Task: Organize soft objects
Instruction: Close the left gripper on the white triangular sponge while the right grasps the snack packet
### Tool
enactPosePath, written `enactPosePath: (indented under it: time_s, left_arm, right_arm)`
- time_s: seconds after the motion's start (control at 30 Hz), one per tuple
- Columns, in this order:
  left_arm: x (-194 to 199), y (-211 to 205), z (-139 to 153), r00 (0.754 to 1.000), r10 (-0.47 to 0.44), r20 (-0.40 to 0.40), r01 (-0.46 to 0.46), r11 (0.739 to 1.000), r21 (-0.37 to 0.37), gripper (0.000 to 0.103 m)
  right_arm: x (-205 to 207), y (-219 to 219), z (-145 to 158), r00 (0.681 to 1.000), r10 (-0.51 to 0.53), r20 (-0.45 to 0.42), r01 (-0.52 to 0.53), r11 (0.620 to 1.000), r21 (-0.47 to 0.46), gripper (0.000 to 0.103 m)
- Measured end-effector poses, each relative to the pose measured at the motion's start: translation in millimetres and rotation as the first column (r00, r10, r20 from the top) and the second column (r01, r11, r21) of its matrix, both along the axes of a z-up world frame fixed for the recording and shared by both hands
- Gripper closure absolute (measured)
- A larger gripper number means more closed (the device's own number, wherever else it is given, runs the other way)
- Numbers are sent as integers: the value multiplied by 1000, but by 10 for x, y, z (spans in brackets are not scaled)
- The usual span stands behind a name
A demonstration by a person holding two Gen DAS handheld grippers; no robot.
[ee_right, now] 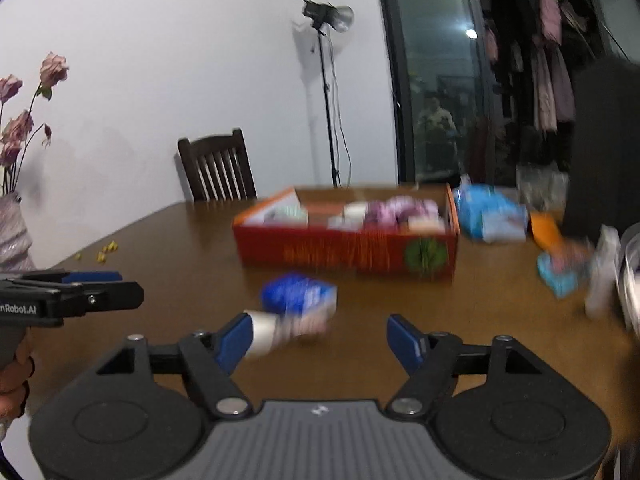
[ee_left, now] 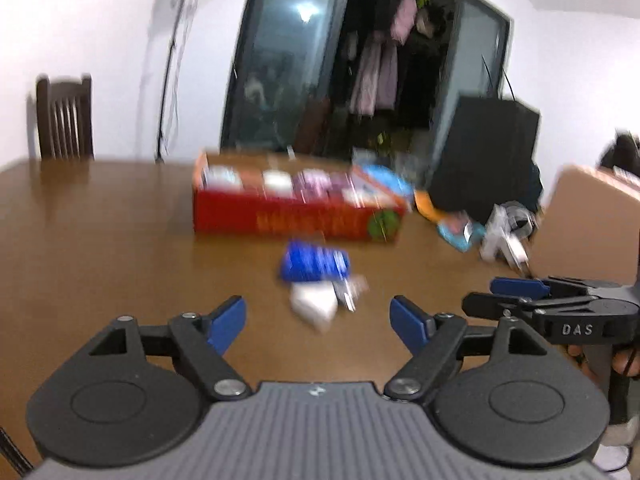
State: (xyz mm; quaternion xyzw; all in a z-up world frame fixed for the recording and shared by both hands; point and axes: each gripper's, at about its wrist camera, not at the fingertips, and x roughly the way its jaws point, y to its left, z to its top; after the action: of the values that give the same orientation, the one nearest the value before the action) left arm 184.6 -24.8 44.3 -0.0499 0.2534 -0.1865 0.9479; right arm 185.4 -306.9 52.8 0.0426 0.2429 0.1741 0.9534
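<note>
Brown wooden table fills the lower half of both wrist views, with a white wall, a dark chair and a lamp stand behind its far edge. Both pictures are blurred.

Left gripper hangs over the near part of the table with its blue-padded fingers spread wide and nothing between them. Right gripper is likewise spread wide and holds nothing; its left finger overlaps the white end of a pack in that view, though whether they touch cannot be told.

Just ahead of both grippers, near the middle of the table, lies a blue packet with a white pack just beside it on the near side. Beyond them, toward the far edge, stands an open red box filled with soft packs in white, pink and purple. Near the box's right end lies a light blue bag, and further right an orange pouch and more blurred packs. A vase of pink flowers stands at the table's left edge.
</note>
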Motion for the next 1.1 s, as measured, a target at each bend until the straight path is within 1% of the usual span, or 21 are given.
enactPosePath:
  time_s: [0.1, 0.2, 0.33, 0.47, 0.57, 0.6, 0.63, 0.67, 0.73, 0.8, 0.9, 1.03, 1.07, 1.1]
  left_arm:
    - [-42, -47, -66, 1000, -9, -10, 10, 999, 44, 22]
    - [69, -87, -105, 1000, -5, -8, 5, 999, 39, 22]
    - [403, -211, -240, 1000, -10, -16, 11, 997, 71, 22]
    - [838, -422, -421, 998, -6, -58, 13, 991, 130, 25]
    - [1039, -532, -501, 996, -42, -81, 52, 991, 127, 26]
    - [1093, -554, -523, 995, -46, -88, 57, 990, 128, 32]
    - [1146, -551, -537, 993, -55, -102, 66, 991, 113, 36]
    - [1183, -540, -546, 992, -63, -109, 74, 993, 95, 48]
    - [1248, -494, -560, 989, -73, -125, 81, 995, 62, 63]
    - [1272, -448, -550, 988, -85, -125, 91, 995, 42, 70]
    - [1247, -364, -542, 989, -90, -118, 92, 996, 19, 72]
    - [1158, -229, -519, 992, -62, -112, 63, 998, 7, 73]
    - [1141, -195, -513, 992, -57, -114, 57, 998, 1, 73]
    - [1120, -158, -506, 992, -53, -116, 52, 999, -7, 73]
  right_arm:
    - [-145, -36, -168, 998, -20, -61, 22, 1000, 23, 28]
    - [-165, -64, -199, 998, -33, -60, 35, 999, 26, 28]
    - [-101, -60, -187, 997, -45, -55, 47, 998, 38, 28]
    - [20, -15, -223, 997, -47, -69, 49, 998, 33, 28]
    - [122, -6, -239, 996, -48, -79, 51, 998, 44, 28]
    - [172, -11, -247, 995, -48, -84, 52, 997, 50, 28]
    - [222, -13, -256, 995, -51, -89, 56, 997, 52, 28]
    - [271, -9, -261, 994, -54, -93, 59, 997, 53, 28]
    - [396, 6, -269, 994, -51, -98, 56, 997, 57, 28]
    - [546, 47, -281, 994, -39, -106, 46, 997, 62, 28]
    - [783, 152, -316, 993, -15, -117, 22, 998, 59, 29]
    - [1092, 389, -410, 989, 26, -149, -22, 999, 28, 32]
    - [1153, 447, -437, 987, 30, -158, -28, 1000, 13, 41]
    - [1209, 498, -463, 985, 30, -168, -32, 999, -7, 46]
